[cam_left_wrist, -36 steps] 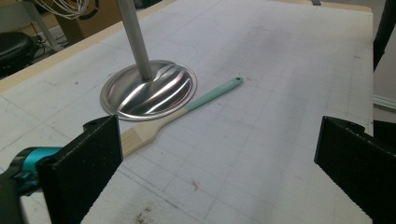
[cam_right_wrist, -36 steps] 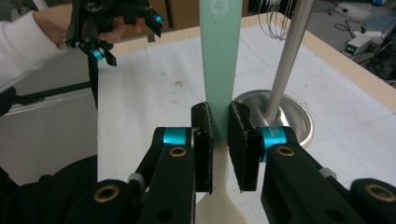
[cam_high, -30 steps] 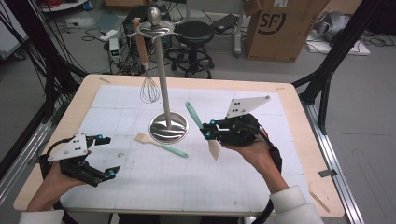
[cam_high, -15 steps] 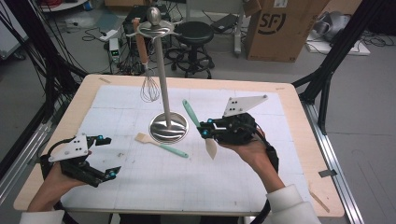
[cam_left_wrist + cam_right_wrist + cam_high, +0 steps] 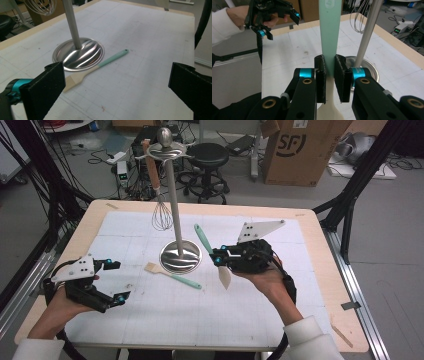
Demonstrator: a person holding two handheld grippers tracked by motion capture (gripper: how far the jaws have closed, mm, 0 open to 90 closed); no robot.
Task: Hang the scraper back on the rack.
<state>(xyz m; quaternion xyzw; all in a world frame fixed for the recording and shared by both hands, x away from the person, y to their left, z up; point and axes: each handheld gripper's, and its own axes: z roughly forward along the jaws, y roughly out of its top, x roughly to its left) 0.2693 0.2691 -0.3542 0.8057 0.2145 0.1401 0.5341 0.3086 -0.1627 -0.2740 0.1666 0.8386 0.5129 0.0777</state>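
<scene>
at the left of the high view, left gripper [image 5: 114, 282] low over the mat near the table's [image 5: 320, 245] left edge, jaws spread wide with nothing between them. just ahead of it in the left gripper view, a small spatula [image 5: 95, 68] with a teal handle and cream blade, flat on the mat, blade just beside the rack's shiny round base, untouched so far.

further right, whisk [image 5: 160, 205] already hanging from the top ring of the steel rack [image 5: 175, 205], wire head clear of the mat: that piece judged done.

right of the pole, larger spatula [image 5: 212, 255] lifted off the mat and held tilted, cream blade down, teal handle pointing up toward the pole. right gripper [image 5: 329, 75] with jaws pinching the handle just above the blade, pads tight on both sides. hanging hole not visible here; handle end not yet at the ring, so hanging judged still to come, then the small spatula.

far right, beyond the table, cardboard box [image 5: 295, 150] marked "sf". faint embossed mark on the held handle, too blurred to read.
</scene>
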